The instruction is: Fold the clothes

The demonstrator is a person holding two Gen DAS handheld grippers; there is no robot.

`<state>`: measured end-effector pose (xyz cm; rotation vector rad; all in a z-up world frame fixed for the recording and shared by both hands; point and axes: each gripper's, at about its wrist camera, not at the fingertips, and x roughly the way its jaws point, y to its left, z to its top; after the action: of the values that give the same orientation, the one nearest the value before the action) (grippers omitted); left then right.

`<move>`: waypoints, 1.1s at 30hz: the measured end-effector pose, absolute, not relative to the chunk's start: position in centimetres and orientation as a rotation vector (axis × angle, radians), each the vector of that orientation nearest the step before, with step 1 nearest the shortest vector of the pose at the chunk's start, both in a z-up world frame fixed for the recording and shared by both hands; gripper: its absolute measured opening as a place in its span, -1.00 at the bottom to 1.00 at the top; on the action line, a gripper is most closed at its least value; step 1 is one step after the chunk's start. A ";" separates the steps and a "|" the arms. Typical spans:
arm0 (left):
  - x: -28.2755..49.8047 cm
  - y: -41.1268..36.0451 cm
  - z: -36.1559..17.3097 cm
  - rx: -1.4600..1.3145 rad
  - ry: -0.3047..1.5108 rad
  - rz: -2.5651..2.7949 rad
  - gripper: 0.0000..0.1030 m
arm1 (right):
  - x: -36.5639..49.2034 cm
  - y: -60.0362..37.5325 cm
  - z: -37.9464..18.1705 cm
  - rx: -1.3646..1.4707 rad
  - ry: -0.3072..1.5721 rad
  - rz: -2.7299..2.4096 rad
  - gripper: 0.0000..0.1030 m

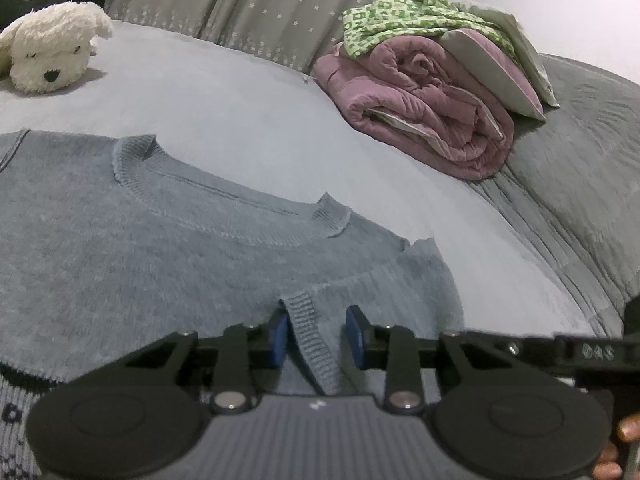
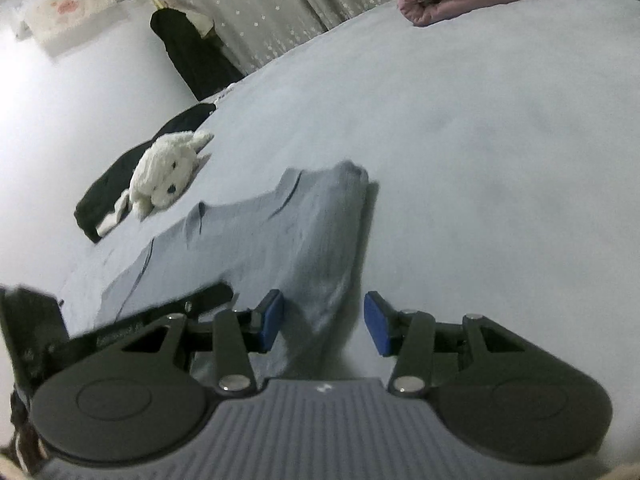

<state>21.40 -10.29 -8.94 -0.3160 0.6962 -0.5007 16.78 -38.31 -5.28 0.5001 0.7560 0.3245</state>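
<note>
Knitwear is the matter here: a blue-grey knitted sweater (image 1: 132, 248) lies flat on the pale bedsheet (image 1: 240, 112), neckline toward the far side, with one sleeve laid back across its chest so that the ribbed cuff (image 1: 310, 332) sits between the blue pads of the left gripper (image 1: 318, 334). That gripper's jaws stand apart on either side of the cuff, gripping nothing; whether the cuff has just been let go or is about to be taken, the pictures do not settle.

The right gripper (image 2: 324, 320) is likewise spread, with a fold of the sweater (image 2: 320, 256) rising loosely between its pads and touching neither clearly.

Judged from this, the sleeve fold will sit well only if the cuff lies flat and square to the body, the knit is smoothed outward and not dragged, and any pinch takes the ribbing, which stretches less than the loose body knit.

The sweater's hem and lower body are cut off beneath the gripper housings; a dark patterned band (image 1: 16, 408) shows only at the left edge. The right wrist view is blurred, so the fold's layers cannot be counted. A white plush dog (image 1: 52, 52), a rolled pink quilt (image 1: 424, 116) and a green printed cloth (image 1: 400, 16) lie well apart from the work.
</note>
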 end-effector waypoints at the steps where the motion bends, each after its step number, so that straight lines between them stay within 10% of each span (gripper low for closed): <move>1: 21.5 -10.3 -9.0 -0.321 0.696 -0.499 -0.52 | 17.1 -38.3 -5.4 0.514 0.747 0.325 -0.04; 7: 21.9 -10.0 -8.9 -0.343 0.704 -0.496 -0.94 | 18.2 -38.3 -6.8 0.583 0.661 0.314 -0.12; 33: 27.3 -5.6 -9.7 -0.533 0.752 -0.506 -0.95 | 20.5 -37.0 -7.3 0.540 0.519 0.240 -0.29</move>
<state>27.27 -5.57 -9.70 -0.5327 0.7518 -0.5055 20.53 -37.03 -7.30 0.5402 0.5187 0.2400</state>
